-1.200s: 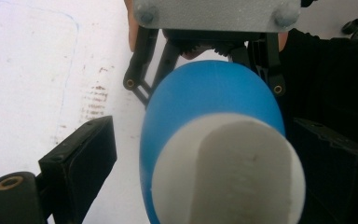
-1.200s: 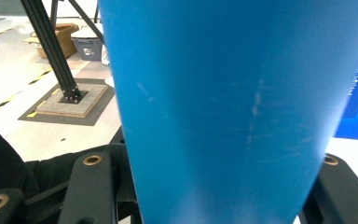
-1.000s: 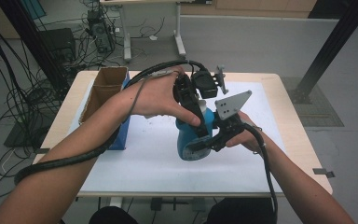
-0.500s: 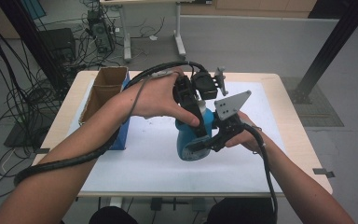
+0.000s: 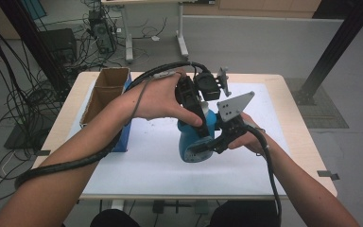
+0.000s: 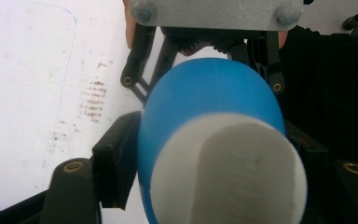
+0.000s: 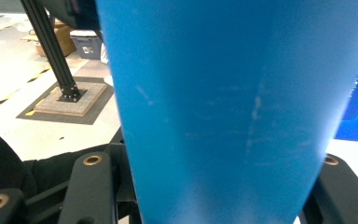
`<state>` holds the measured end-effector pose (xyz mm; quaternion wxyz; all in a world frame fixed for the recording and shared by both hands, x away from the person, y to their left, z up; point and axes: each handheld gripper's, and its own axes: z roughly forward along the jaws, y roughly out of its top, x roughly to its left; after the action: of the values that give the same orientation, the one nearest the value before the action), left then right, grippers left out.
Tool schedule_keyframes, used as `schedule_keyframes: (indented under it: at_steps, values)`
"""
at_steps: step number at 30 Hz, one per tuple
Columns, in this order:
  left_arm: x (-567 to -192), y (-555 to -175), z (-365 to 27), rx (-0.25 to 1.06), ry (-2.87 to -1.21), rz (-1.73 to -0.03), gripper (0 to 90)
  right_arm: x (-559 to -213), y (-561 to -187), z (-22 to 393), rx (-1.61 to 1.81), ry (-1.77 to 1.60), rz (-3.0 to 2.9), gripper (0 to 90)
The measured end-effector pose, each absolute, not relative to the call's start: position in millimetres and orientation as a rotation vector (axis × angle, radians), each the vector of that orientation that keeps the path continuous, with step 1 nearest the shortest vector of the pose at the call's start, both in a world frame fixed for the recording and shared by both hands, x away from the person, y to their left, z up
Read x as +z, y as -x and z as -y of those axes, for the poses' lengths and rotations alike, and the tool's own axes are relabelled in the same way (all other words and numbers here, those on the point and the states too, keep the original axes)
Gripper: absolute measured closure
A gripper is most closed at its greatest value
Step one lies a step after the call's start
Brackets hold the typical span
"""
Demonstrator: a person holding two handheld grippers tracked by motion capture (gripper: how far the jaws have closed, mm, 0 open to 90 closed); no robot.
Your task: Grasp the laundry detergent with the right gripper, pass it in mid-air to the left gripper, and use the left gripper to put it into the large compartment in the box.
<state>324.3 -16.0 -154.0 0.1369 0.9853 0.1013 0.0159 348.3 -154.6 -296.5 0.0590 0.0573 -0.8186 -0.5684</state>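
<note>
overhead, a blue bottle [image 5: 194, 142] hangs above the white surface [image 5: 142, 156], right hand-held gripper [image 5: 212, 144] clamping its base; from the left hand-held gripper [image 6: 214, 154], jaws just closing by the white cap [image 6: 228, 172]; right view: rigid, smooth, probably slippery.

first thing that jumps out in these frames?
The blue bottle with its white cap, held tilted above the middle of the white table mat between both grippers. The right gripper is shut on its body, and the left gripper has just been closing its fingers around the neck end. An open cardboard box sits at the table's left edge.
</note>
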Motion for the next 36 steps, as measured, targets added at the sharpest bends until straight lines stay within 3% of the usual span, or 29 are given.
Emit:
schedule_keyframes:
  at_steps: [36]
  values:
    - [-153.0,-320.1,18.1,0.070,-2.846,-0.293,37.5,-296.3,-346.6,155.8,-1.743,-0.181,2.485,43.7]
